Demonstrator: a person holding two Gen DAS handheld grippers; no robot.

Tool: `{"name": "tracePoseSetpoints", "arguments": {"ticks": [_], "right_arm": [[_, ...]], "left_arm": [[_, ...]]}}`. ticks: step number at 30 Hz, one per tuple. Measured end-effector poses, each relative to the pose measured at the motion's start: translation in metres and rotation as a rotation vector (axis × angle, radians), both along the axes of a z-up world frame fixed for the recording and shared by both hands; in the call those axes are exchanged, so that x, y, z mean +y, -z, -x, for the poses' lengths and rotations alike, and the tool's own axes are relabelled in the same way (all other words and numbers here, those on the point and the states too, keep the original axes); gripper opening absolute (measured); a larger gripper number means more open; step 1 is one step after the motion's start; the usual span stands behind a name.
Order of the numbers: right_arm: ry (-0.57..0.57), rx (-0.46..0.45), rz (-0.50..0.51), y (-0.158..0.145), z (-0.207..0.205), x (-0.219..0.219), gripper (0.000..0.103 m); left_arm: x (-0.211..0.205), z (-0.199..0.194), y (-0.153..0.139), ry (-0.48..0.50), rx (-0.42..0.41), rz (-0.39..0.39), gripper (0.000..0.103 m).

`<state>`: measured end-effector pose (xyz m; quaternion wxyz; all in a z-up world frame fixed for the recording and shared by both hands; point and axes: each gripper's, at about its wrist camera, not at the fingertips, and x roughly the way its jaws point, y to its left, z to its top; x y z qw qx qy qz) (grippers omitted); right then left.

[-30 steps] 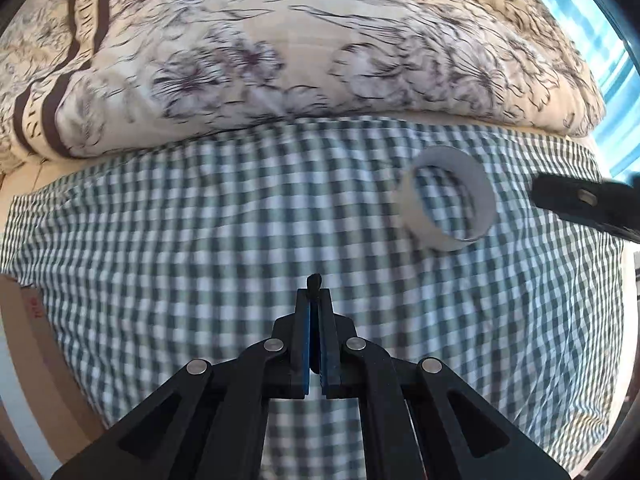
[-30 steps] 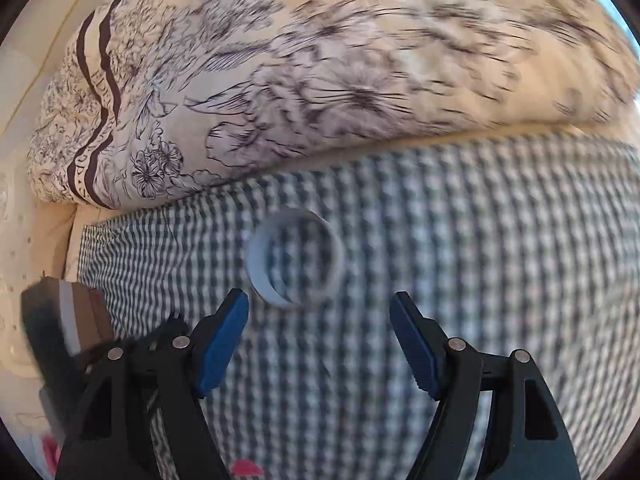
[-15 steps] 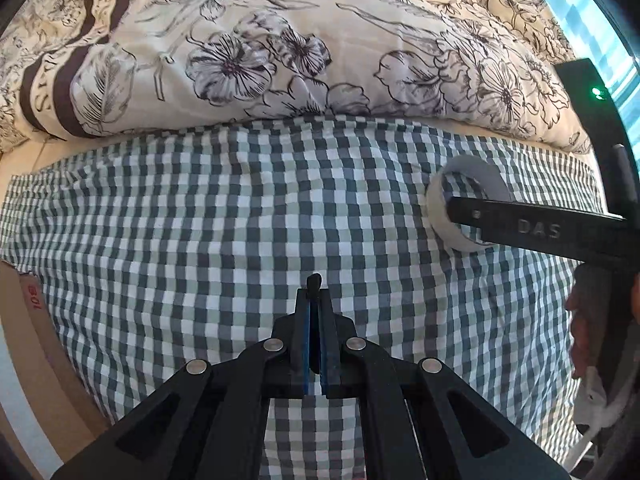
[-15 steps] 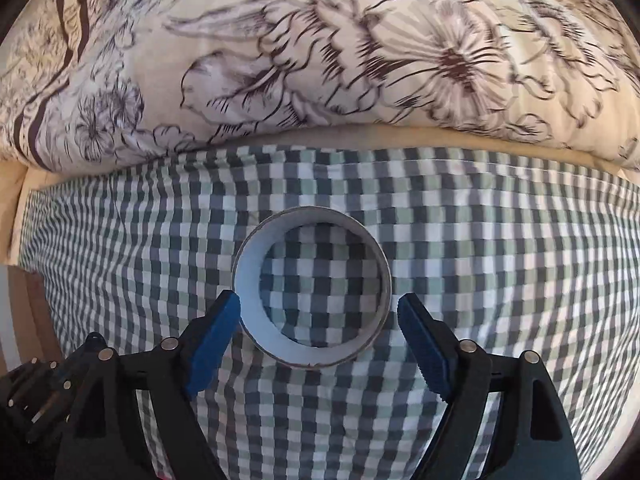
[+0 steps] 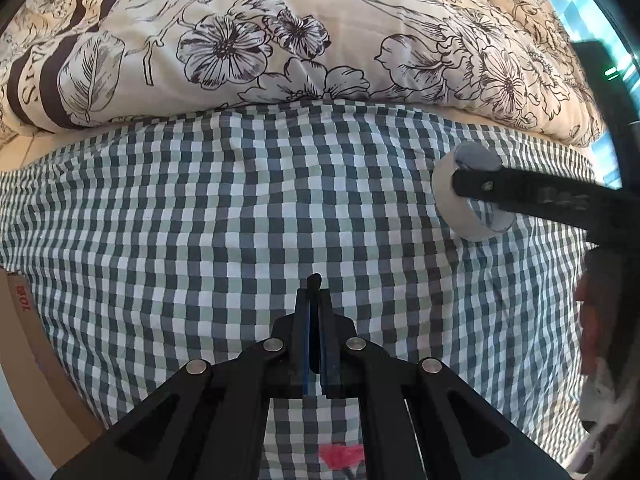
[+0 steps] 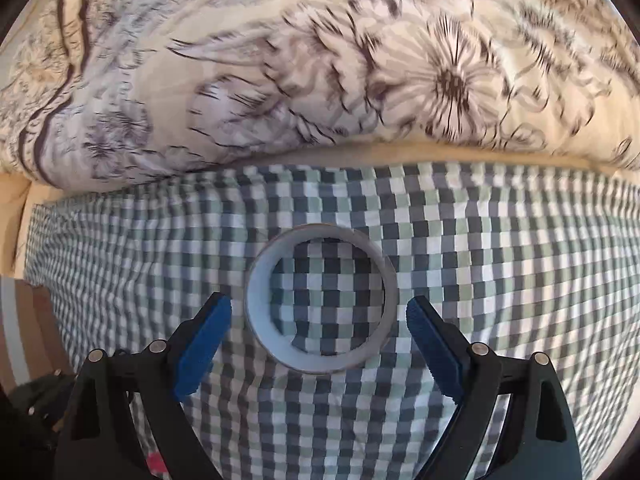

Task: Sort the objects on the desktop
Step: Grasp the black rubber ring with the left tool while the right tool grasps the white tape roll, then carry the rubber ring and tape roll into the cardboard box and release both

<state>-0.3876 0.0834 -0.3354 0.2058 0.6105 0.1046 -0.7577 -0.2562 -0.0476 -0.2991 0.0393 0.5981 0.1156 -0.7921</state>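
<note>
A white tape roll point(image 6: 258, 312) lies flat on the green checked cloth point(image 6: 480, 248). My right gripper point(image 6: 318, 306) is open, with its blue pads level with the roll's near half, one on each side and apart from it. In the left wrist view the same tape roll point(image 5: 452, 208) sits at the right, with one black finger point(image 5: 520, 196) of the right gripper reaching across its top. My left gripper point(image 5: 315, 300) hovers over the middle of the cloth. It is shut, and a thin black object point(image 5: 314, 280) pokes out between its pads.
A floral quilt point(image 5: 280, 40) is bunched along the far side of the cloth. A cardboard box point(image 5: 24, 340) stands at the left edge. A small red thing point(image 5: 340, 454) lies near the front. A hand point(image 5: 588, 320) shows at the right.
The right gripper has moved forward and down to the tape roll, which now sits between its open fingers. The left gripper has stayed shut and nearly still.
</note>
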Motion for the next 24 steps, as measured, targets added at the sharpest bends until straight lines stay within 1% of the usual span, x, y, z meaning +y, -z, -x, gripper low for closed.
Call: {"name": "tracePoseSetpoints", "arguments": {"ticks": [1,2,4,6,8,11,13,14,15,17,22,24], "right_arm": [[-0.009,-0.015,-0.003,0.007,0.003,0.000,0.089],[-0.013,-0.043,0.015,0.016,0.005,0.001,0.089],[0.015,-0.062,-0.003,0.026,0.007,0.003,0.086],[0.017,-0.051,0.001,0.026,0.004,0.004,0.086],[0.013,-0.044,0.000,0.026,0.000,0.005,0.082],[0.017,-0.027,0.000,0.026,-0.009,0.004,0.081],[0.022,-0.004,0.015,0.019,-0.015,0.005,0.081],[0.021,0.008,0.013,0.015,-0.028,0.007,0.081],[0.017,0.017,0.016,0.010,-0.031,0.008,0.081],[0.017,0.031,0.030,-0.002,-0.038,0.010,0.081],[0.002,0.062,0.060,-0.035,-0.063,0.019,0.081],[0.000,0.060,0.072,-0.046,-0.073,0.026,0.081]], "left_arm": [[0.001,0.001,0.001,0.001,0.001,0.000,0.002],[0.002,0.001,0.001,0.007,0.002,-0.001,0.002],[0.005,0.001,0.003,0.020,0.002,0.006,0.002],[0.006,0.000,0.007,0.023,-0.003,0.007,0.002],[0.006,0.000,0.010,0.014,-0.010,0.007,0.003],[0.008,-0.009,0.011,0.005,-0.016,0.008,0.003],[0.008,-0.013,0.013,0.007,-0.013,0.013,0.002],[0.008,-0.014,0.013,0.009,-0.012,0.013,0.003],[0.005,-0.020,0.013,0.008,-0.009,0.013,0.003],[0.003,-0.023,0.009,0.000,0.001,0.013,0.003],[0.004,-0.028,-0.013,0.004,0.040,0.023,0.003],[0.004,-0.031,-0.024,0.007,0.055,0.027,0.003]]}}
